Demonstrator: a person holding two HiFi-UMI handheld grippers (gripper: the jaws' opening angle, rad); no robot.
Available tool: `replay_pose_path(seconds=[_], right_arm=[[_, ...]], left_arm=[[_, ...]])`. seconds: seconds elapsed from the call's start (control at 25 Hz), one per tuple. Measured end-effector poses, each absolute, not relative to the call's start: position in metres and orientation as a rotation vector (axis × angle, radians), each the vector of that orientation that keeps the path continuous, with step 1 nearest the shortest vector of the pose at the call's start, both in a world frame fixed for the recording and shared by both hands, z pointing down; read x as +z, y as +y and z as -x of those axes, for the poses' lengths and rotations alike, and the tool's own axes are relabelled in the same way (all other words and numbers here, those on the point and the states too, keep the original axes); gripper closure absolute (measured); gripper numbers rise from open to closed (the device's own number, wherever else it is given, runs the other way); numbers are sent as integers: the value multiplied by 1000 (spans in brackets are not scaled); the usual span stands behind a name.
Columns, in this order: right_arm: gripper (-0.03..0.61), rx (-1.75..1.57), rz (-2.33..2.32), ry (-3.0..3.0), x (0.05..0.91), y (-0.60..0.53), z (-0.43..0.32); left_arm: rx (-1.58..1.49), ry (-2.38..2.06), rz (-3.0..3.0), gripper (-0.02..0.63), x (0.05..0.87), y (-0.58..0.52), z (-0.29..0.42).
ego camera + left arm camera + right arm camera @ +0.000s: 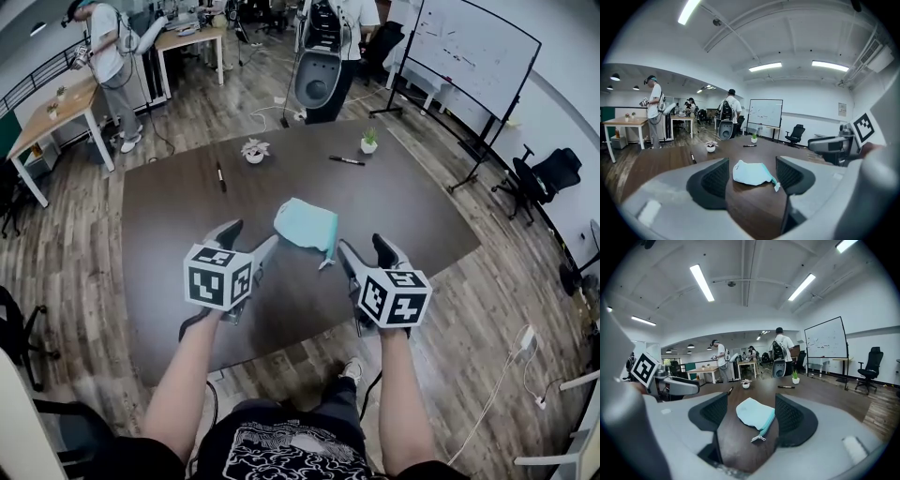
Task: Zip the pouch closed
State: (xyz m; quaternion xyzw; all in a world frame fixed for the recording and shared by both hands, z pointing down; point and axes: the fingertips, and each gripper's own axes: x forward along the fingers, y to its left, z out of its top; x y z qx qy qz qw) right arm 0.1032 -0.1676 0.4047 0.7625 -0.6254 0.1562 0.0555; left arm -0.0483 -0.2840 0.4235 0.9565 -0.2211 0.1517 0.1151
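Pouch (307,225) zip: how far it is drawn shut cannot be told.
Whiteboard (473,52) writing: too small to be read.
Standing person (366,14): cut off above the chest by the head view's top edge.

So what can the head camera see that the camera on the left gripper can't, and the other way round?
Only the head view shows the person's forearms and the left gripper from outside, with its marker cube. Only the left gripper view shows the ceiling lights and looks straight between its own jaws, which stand apart and empty. Both show the light blue pouch lying untouched on the table, the right gripper, the whiteboard and a small potted plant.
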Motion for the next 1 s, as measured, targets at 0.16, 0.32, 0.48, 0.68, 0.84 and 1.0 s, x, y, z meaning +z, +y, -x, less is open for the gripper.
replay_pose_path(seconds=[0.16, 0.32, 0.48, 0.68, 0.84, 1.0], right_arm=[[259, 491, -2256, -1955, 418, -183, -119], [259, 522, -2190, -2016, 423, -197, -141], [261, 548, -2104, -2077, 426, -214, -167], [259, 553, -1991, -2148, 420, -236, -196], [259, 549, -1915, -2206, 417, -250, -212], [261, 554, -1839, -2261, 418, -263, -219]], left_arm=[[454, -707, -2783, 301, 434, -289, 36], [485, -779, -2743, 301, 438, -293, 21], [486, -866, -2692, 301, 438, -301, 3], [474, -977, -2638, 301, 431, -307, -19], [483, -1045, -2609, 301, 429, -307, -32], [483, -1120, -2574, 301, 426, -308, -36]])
